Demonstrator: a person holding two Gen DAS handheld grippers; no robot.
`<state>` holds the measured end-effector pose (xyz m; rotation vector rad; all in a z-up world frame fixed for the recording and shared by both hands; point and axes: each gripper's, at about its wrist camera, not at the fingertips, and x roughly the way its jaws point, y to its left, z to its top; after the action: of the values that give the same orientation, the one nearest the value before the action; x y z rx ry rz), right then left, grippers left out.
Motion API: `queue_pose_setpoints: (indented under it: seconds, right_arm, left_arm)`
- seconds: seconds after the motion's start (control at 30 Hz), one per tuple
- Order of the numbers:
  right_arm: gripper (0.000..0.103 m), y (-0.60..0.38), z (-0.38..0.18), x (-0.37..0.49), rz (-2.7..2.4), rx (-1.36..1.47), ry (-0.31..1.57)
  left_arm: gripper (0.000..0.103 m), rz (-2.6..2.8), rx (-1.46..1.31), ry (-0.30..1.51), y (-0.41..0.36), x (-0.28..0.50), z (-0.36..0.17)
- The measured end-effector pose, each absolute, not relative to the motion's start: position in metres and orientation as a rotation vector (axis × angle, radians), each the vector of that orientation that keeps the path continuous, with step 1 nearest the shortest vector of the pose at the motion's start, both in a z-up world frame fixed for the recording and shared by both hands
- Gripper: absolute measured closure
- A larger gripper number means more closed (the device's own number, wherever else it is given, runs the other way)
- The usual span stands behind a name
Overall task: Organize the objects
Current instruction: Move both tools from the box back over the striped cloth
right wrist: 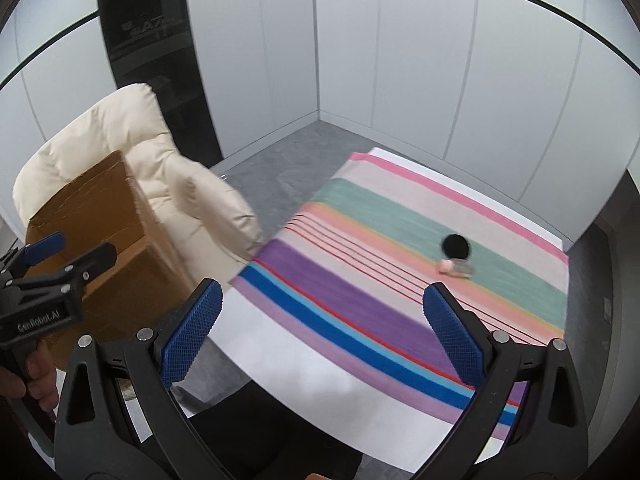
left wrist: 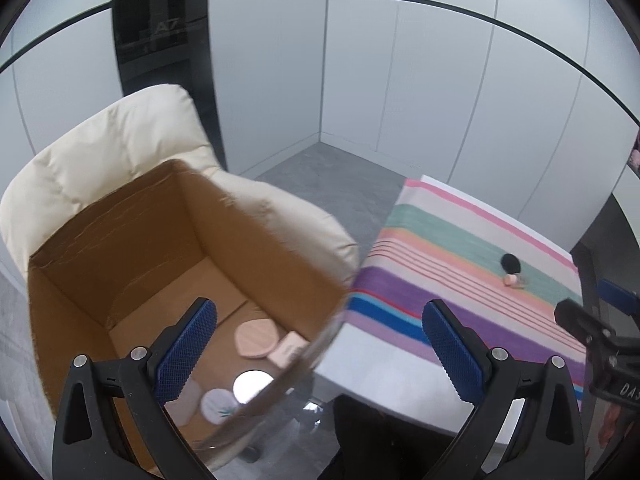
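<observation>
Brown cardboard box (left wrist: 132, 248) is sitting open on a cream padded chair (left wrist: 120, 136), and it is already holding several small cosmetic items: a peach teardrop puff (left wrist: 256, 338), a pink block (left wrist: 289, 349), a white round lid (left wrist: 218, 405) and a shiny disc (left wrist: 252, 385). Judging by this, most of the sorting looks done. Beside the box, a striped cloth (right wrist: 360, 300) is covering a table; far from the box on it, a black round puff (right wrist: 455, 247) and a small pink piece (right wrist: 446, 266) touching it are waiting. The left gripper (left wrist: 320, 344) is hovering over the box's near edge, jaws spread and empty. The right gripper (right wrist: 320, 332) is hanging over the cloth, also spread and empty.
</observation>
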<state>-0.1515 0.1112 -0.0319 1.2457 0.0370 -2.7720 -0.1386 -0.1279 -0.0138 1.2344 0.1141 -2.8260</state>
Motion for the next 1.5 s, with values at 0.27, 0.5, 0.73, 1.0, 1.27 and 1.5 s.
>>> queue_pose_setpoints:
  seconds: [0.27,0.5,0.73,1.0,1.27,1.5]
  right_arm:
    - [0.001,0.161,-0.032,-0.142,-2.843,1.277,-0.012]
    - [0.001,0.188,-0.037,-0.136,-2.873,1.308,-0.027]
    - [0.001,0.216,-0.038,-0.127,-2.904,1.332,-0.05]
    - [0.001,0.247,-0.043,-0.115,-2.937,1.374,-0.072]
    - [0.001,0.287,-0.06,-0.101,-2.984,1.428,-0.025]
    - [0.001,0.334,-0.096,-0.099,-3.006,1.514,-0.061]
  left_arm:
    - [0.0,-2.912,1.258,0.024,-0.073,-0.147,-0.013]
    - [0.0,-2.954,1.276,-0.017,-0.038,-0.15,-0.015]
    - [0.0,-2.99,1.303,-0.054,-0.009,-0.154,-0.017]
    - [0.0,-3.031,1.33,-0.084,0.024,-0.159,-0.019]
    - [0.0,-3.074,1.374,-0.173,0.073,-0.169,-0.029]
    - [0.0,-3.061,1.511,-0.359,0.128,-0.181,-0.074]
